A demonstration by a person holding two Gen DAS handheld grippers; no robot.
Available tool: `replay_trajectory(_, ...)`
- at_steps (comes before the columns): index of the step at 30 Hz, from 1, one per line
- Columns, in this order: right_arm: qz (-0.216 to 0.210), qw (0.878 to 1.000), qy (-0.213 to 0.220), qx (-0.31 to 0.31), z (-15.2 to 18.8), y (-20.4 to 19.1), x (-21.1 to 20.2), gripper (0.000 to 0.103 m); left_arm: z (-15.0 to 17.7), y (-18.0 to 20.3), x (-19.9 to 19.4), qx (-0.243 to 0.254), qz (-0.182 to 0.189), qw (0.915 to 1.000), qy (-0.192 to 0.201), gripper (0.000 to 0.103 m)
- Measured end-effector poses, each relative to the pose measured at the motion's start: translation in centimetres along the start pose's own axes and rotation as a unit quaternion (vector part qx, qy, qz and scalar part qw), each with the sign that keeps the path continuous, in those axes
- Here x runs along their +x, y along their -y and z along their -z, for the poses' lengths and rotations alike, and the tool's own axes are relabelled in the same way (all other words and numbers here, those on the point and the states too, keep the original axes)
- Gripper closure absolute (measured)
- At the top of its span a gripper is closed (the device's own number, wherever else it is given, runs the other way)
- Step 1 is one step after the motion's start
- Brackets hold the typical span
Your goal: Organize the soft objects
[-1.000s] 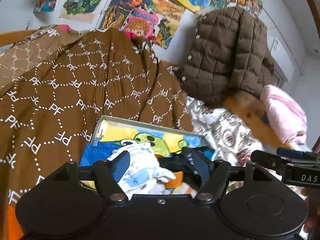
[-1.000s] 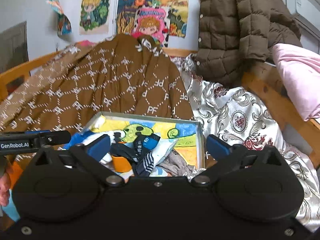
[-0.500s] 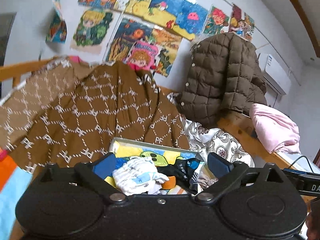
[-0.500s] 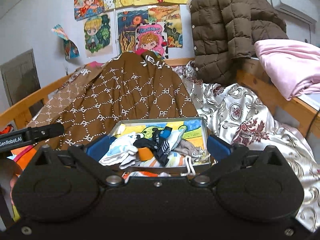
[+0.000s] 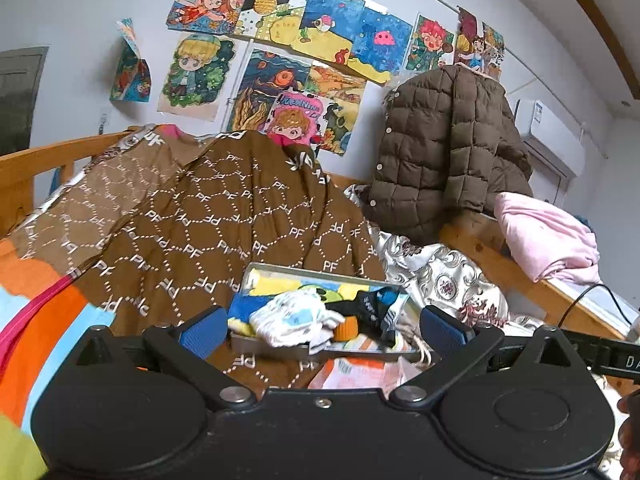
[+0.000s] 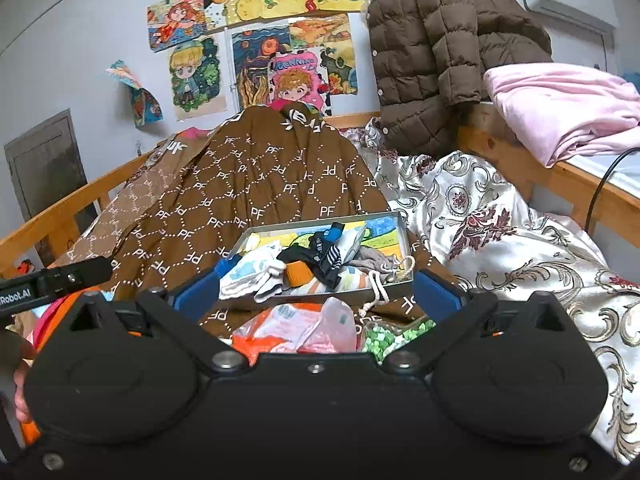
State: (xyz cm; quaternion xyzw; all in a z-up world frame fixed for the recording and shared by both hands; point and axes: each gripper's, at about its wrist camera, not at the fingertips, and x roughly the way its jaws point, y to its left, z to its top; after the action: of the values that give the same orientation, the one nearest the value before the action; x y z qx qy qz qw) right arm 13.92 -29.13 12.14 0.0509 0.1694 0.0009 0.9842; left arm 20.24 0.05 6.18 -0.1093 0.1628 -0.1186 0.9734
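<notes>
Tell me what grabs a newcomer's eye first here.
The bright cartoon drawings covering the wall come first. Below them a brown PF-patterned quilt is heaped over the bed, with a shallow tray of jumbled socks resting against its near slope, in front of both open grippers.

Readable lettering on the bedding and the gripper bodies

The brown quilt (image 5: 208, 224) carries a repeated white "PF" monogram inside dotted hexagons (many read mirrored or upside down where the cloth folds). In the right wrist view, the black bar of the left gripper (image 6: 48, 282) at the left edge shows "Robot.AI", cut off at the frame. In the left wrist view, the bar of the right gripper (image 5: 612, 356) shows "DA", also cut. A pink poster (image 5: 298, 118) bears a heading too small to read.
</notes>
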Motion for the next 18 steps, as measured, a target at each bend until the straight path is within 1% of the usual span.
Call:
replay_trajectory(5,-0.006,1.000,0.007,-0.013,1.3,-1.3,-2.9,0.001,1.2,0.6,-2.1,0.013,-0.008,0.9999,0.003,0.001)
replay_trajectory(9,-0.002,0.999,0.027,-0.026,2.2,-2.3,-4.7,0.001,2.1,0.9,-3.4,0.014,-0.019,0.9997,0.003,0.001)
replay_trajectory(18,-0.007,0.999,0.033,-0.009,4.0,-1.8,-7.3,0.001,3.8,1.7,-5.5,0.024,-0.031,0.9992,0.005,0.001)
